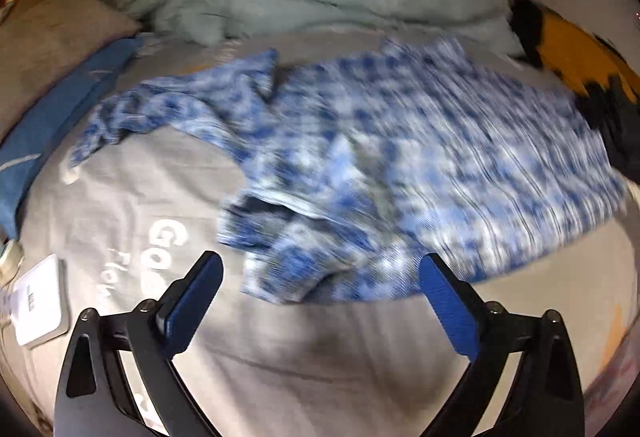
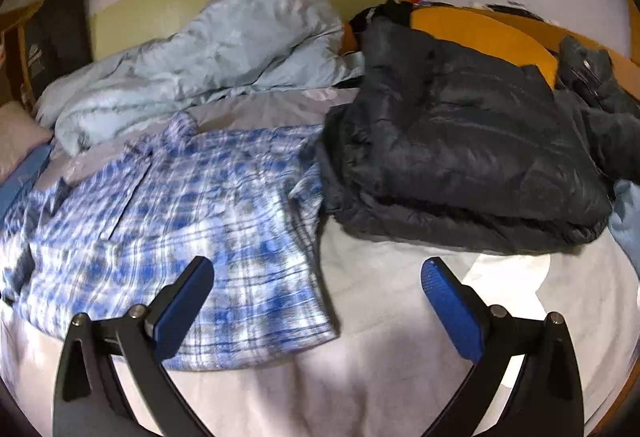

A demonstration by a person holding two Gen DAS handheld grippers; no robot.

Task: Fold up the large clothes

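Observation:
A blue and white plaid shirt point(image 1: 400, 165) lies spread on the grey bed sheet point(image 1: 132, 205), one sleeve stretched to the left and a crumpled part near its front edge. My left gripper point(image 1: 320, 273) is open and empty, hovering just before that crumpled front edge. In the right wrist view the same shirt point(image 2: 180, 221) lies flat at left. My right gripper point(image 2: 318, 277) is open and empty above the shirt's right hem corner and the bare sheet point(image 2: 380, 377).
A dark puffer jacket point(image 2: 460, 157) lies folded right of the shirt, touching it. A light blue duvet point(image 2: 208, 57) is bunched at the back. A blue pillow point(image 1: 60, 109) and a white box point(image 1: 40, 301) lie at left. An orange and black item point(image 1: 580, 61) sits far right.

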